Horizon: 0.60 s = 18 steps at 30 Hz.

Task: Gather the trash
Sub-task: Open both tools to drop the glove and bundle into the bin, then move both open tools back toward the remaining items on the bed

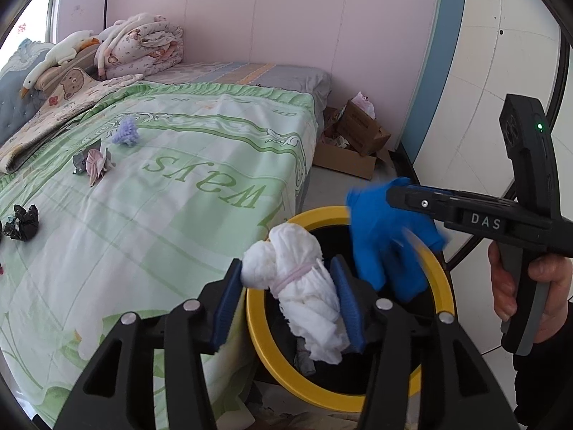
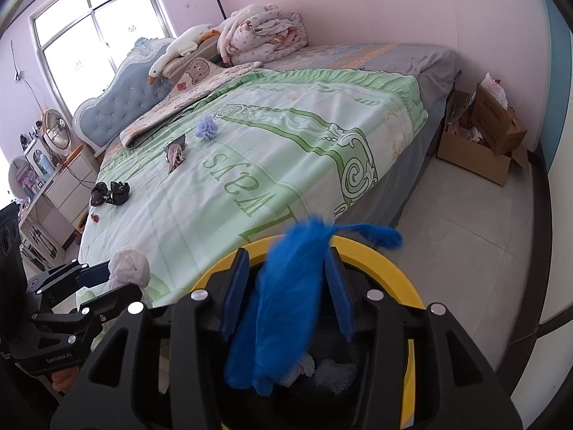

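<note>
The left hand-held gripper has its jaws partly apart, with a white bundle of cloth tied by a pink band between the pads; the bundle leans on the right pad, and I cannot tell if it is pressed or already loose. The right hand-held gripper stands also partly open, and a blue glove hangs blurred between its pads, seemingly slipping down. Both items are right above the yellow-rimmed bin beside the bed.

To do this drop well, I think each hand should stay over the black opening and open fully, so nothing catches on the rim.

The left view shows a hand on the right tool. Only the right view shows trash already inside the bin, and the window. More scraps wait on the bed.
</note>
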Tool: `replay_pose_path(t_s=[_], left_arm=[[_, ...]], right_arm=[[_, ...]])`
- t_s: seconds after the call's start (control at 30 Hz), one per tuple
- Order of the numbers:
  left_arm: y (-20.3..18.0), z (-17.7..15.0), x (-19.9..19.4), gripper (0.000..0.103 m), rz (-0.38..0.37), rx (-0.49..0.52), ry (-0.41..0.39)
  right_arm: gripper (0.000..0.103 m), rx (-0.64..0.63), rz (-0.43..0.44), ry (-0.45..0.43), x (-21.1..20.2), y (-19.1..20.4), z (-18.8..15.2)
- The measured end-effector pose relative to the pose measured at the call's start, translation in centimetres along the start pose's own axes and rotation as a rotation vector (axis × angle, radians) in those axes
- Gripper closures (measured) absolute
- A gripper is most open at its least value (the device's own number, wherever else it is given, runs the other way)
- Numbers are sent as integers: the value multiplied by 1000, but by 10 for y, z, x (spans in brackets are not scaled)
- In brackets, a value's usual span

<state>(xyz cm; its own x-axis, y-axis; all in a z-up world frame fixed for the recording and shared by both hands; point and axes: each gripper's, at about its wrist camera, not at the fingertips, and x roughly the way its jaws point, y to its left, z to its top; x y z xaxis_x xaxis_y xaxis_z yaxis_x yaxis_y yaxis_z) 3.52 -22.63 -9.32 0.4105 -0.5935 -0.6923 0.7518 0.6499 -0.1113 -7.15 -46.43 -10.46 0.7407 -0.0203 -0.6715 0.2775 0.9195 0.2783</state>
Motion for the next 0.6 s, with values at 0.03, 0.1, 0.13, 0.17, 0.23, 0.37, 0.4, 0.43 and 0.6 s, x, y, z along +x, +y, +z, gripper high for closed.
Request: replay_pose_path(t_s=[0.03, 0.1, 0.13, 0.17, 0.23, 0.37, 0.4, 0.43, 0.6], left_arm=[[1, 0, -2, 43, 8, -4, -9], [5, 2, -5, 35, 14, -15, -26], [7, 3, -7, 33, 13, -19, -32], [9, 3, -9, 30, 16, -23, -38], [13, 5, -13, 24, 37, -27, -54], [28, 9, -23, 21, 70, -48, -84], [33, 10, -27, 19, 78, -59, -93], [37, 11, -30, 18, 85, -67, -101], [62, 14, -46, 15, 145, -84, -139]], right_arm=[[58, 2, -3, -2, -1, -1, 1], [57, 8, -9, -12, -3, -1, 3], [56, 10, -12, -16, -5, -2, 4], [56, 11, -16, -23, -6, -2, 6], [55, 10, -23, -41, -10, -1, 10], [51, -8, -33, -79, -15, 6, 19], [51, -18, -32, -86, -16, 10, 22], [50, -25, -27, -93, -16, 13, 25], [45, -63, -4, -124, -15, 35, 38]])
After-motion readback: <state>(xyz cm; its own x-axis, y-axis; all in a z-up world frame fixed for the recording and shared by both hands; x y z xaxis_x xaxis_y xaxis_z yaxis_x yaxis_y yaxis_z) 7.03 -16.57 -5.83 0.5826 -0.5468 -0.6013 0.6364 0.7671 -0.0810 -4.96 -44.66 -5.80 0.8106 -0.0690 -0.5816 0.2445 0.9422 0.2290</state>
